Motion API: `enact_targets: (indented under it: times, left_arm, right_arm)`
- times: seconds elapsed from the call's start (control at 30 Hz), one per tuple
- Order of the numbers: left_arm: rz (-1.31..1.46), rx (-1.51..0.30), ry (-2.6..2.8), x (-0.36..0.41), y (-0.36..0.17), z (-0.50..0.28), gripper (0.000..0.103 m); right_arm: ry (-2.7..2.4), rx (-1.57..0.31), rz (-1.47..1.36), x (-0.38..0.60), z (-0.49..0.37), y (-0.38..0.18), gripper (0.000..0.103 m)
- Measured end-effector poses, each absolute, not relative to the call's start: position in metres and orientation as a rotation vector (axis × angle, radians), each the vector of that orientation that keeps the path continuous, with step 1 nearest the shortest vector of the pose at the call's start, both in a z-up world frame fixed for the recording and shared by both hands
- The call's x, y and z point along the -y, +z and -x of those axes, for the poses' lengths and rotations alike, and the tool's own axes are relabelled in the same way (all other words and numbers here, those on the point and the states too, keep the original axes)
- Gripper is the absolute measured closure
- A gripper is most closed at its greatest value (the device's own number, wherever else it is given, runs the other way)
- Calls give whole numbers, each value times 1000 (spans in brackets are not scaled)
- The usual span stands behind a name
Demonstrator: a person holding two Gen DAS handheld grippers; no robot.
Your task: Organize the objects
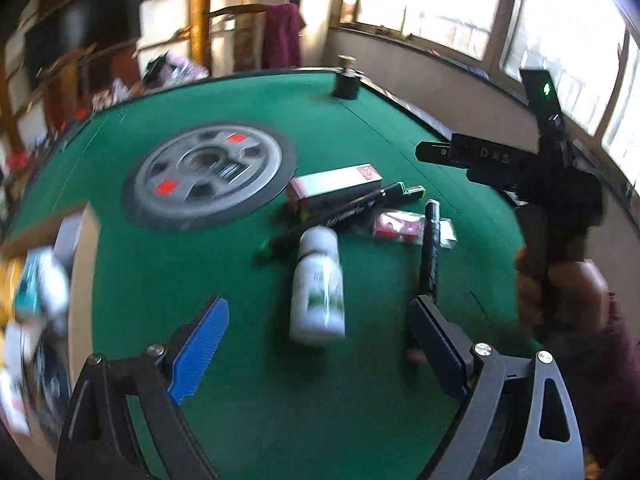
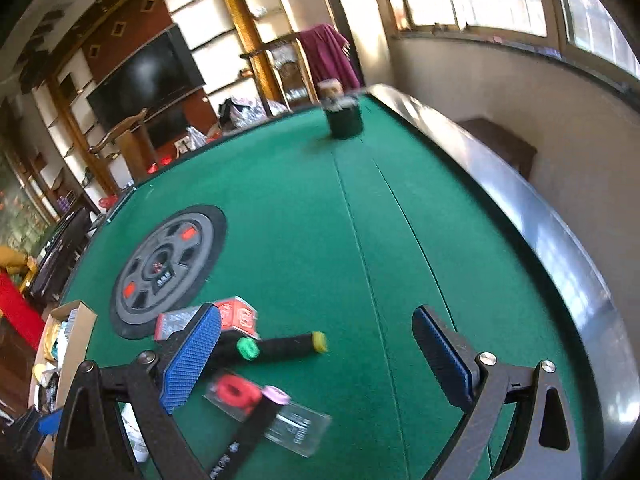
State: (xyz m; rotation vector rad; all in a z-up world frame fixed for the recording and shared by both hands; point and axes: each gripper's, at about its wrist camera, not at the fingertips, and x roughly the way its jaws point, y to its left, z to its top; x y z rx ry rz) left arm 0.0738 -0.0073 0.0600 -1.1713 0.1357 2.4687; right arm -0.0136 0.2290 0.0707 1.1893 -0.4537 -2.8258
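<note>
- With the left gripper (image 1: 316, 340) spread wide and empty, the white bottle (image 1: 318, 284) lies mid-table between its jaws: lower squarely, clamp across its body.
- Right gripper (image 2: 316, 356) open, holding nothing; keep clear of the markers (image 2: 288, 346).

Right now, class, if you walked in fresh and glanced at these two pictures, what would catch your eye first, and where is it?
The green felt table fills both views, with a grey round disc with red marks set in its middle. Near the left gripper, whose jaws stand open, a white bottle lies on its side among black markers and a red and white carton. A cardboard box of odds and ends sits at the table's left edge.
</note>
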Motion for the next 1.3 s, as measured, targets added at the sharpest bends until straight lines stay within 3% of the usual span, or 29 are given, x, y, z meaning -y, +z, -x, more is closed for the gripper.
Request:
enact_targets:
  times: [0.07, 0.13, 0.2, 0.3, 1.03, 1.3]
  left_arm:
    - [1179, -220, 2480, -6, 50, -59, 13]
    - [1239, -257, 2461, -13, 38, -45, 22]
    - [1307, -249, 2441, -16, 27, -38, 58]
    - [1317, -270, 2466, -21, 22, -38, 70]
    - [1104, 164, 2704, 103, 90, -123, 70]
    - [998, 196, 2723, 127, 97, -141, 70]
  right_arm:
    - [-2780, 542, -1205, -237, 15, 65, 4]
    - [-2775, 569, -1191, -240, 12, 63, 4]
    - [-2779, 574, -1178, -241, 9, 64, 4]
    - [-2758, 603, -1176, -241, 10, 62, 4]
    - [-2751, 544, -1283, -224, -17, 53, 4]
    - [-2651, 267, -1452, -156, -38, 45, 5]
